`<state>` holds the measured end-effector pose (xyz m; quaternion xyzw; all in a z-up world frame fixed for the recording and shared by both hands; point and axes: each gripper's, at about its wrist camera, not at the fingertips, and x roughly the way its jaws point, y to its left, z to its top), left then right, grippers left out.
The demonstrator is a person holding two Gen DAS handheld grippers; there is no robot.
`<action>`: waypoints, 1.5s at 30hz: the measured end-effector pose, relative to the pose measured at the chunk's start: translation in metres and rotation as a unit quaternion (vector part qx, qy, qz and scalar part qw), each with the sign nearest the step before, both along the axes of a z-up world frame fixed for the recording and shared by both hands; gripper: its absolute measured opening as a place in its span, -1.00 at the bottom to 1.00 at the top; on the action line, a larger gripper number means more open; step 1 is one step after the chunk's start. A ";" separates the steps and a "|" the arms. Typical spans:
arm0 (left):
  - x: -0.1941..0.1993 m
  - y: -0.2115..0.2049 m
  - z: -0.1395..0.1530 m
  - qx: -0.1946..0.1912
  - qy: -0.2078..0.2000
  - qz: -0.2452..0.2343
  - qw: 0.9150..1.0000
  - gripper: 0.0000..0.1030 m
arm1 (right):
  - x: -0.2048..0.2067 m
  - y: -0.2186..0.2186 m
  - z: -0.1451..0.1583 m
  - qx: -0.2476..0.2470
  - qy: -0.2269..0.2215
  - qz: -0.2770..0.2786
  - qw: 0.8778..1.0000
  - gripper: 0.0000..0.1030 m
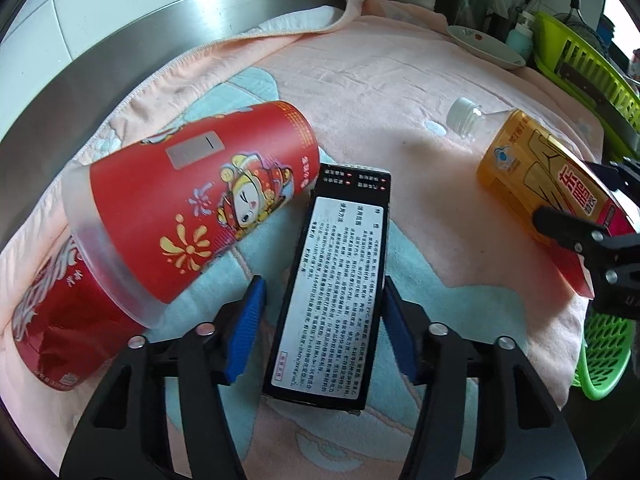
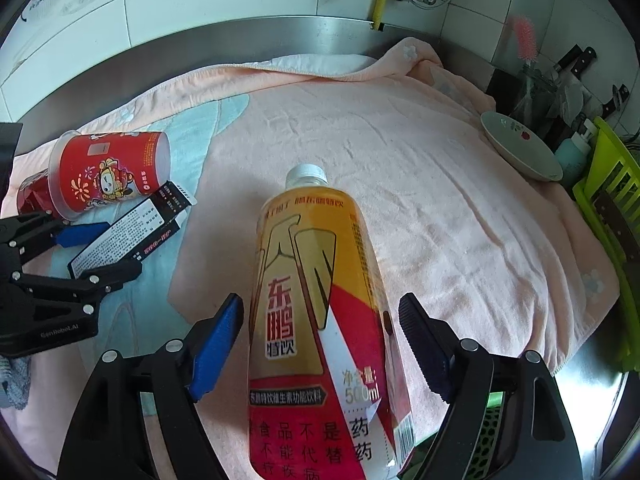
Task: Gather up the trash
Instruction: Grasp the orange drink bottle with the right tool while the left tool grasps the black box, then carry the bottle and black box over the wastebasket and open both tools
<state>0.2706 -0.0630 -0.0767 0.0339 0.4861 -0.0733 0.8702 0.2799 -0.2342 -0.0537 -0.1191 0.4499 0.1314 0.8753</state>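
A black carton with a white label (image 1: 332, 288) lies on the pink towel (image 1: 360, 80) between the blue pads of my left gripper (image 1: 322, 292); the jaws are open, the right pad near the carton's edge. A red paper cup (image 1: 192, 208) lies on its side to the left, with a red can (image 1: 60, 328) behind it. A yellow drink bottle (image 2: 320, 320) lies between the open jaws of my right gripper (image 2: 320, 320), with gaps on both sides. The bottle (image 1: 536, 176) and right gripper fingers (image 1: 568, 228) also show in the left wrist view.
A white dish (image 2: 520, 148) sits at the towel's far right. A green plastic rack (image 2: 608, 208) stands along the right edge. A green strainer (image 1: 604, 348) lies at the right. A steel counter rim (image 2: 240, 36) and tiled wall run behind. Knives and a jar stand at back right.
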 end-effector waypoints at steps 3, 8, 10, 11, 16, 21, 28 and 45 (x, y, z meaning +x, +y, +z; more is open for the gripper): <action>-0.001 0.000 0.000 0.000 0.001 -0.001 1.000 0.07 | 0.006 0.002 -0.003 -0.004 0.005 -0.002 1.000 0.49; 0.001 0.000 0.001 -0.001 0.002 -0.002 1.000 0.11 | 0.008 0.003 -0.009 -0.006 0.010 -0.004 1.000 0.37; 0.003 -0.001 0.000 0.000 0.002 -0.002 1.000 0.16 | 0.006 0.004 -0.009 -0.008 0.006 -0.003 1.000 0.36; 0.005 -0.002 0.000 0.000 0.002 -0.003 1.000 0.16 | 0.006 0.004 -0.009 -0.008 0.004 -0.002 1.000 0.36; 0.008 -0.005 -0.001 -0.002 0.000 -0.003 1.000 0.16 | -0.004 -0.003 -0.006 0.004 -0.004 -0.008 1.000 0.36; 0.005 -0.005 0.000 -0.002 -0.006 0.001 1.000 -0.07 | -0.019 -0.010 0.000 0.021 -0.014 -0.012 1.000 0.36; -0.016 -0.010 0.014 -0.018 -0.022 -0.005 1.000 -0.08 | -0.058 -0.022 0.016 0.045 -0.041 -0.019 0.998 0.36; -0.102 -0.064 0.073 -0.093 -0.082 -0.082 0.989 -0.08 | -0.162 -0.097 0.032 0.061 -0.089 -0.108 0.988 0.36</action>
